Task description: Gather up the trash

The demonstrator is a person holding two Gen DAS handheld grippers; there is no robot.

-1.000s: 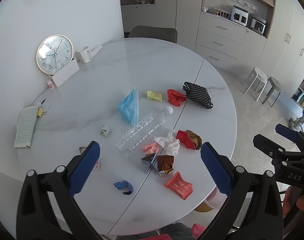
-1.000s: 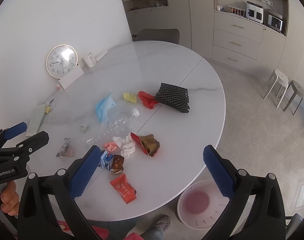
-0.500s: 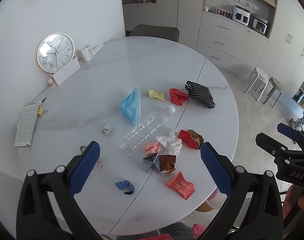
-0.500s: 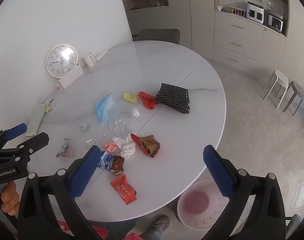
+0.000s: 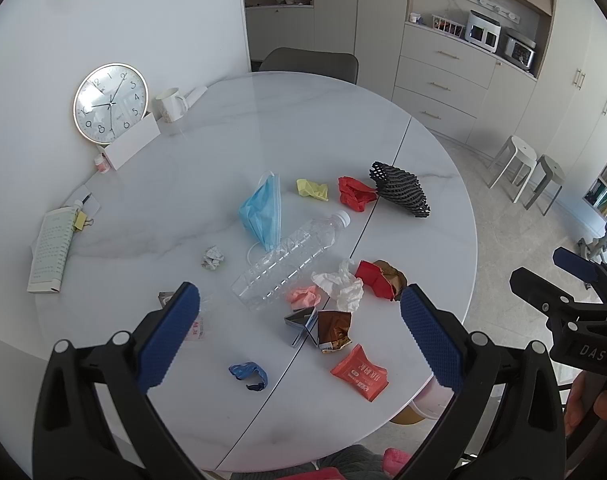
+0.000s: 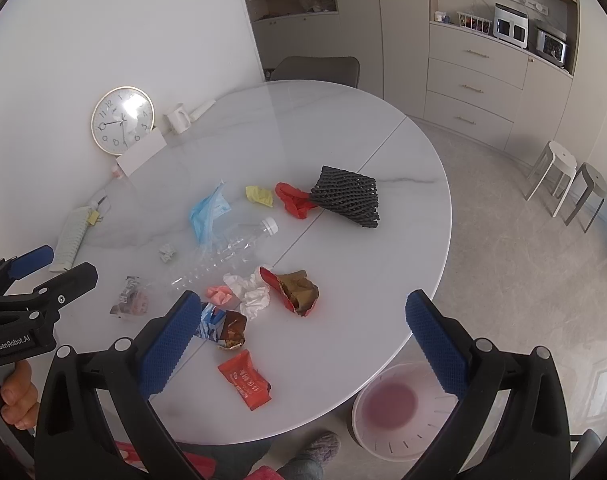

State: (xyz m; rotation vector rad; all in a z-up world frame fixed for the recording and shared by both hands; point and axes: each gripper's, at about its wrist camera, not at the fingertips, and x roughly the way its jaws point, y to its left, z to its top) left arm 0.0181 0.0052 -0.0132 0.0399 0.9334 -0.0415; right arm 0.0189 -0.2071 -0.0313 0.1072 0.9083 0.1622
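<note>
White table strewn with trash; clock behind; both claws spread, empty.

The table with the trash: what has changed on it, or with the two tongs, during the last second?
Almost nothing. The left wrist view drifts slightly, so the left tongs shifted a little; nothing was grasped or released. Both tongs stay open and empty above the table. The bottle, mask, wrappers and the bin lie as before.

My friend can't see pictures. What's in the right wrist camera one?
An open right gripper hovers over a round white table strewn with trash: a clear bottle, blue mask, black mesh and red wrapper. A bin sits on the floor.
</note>
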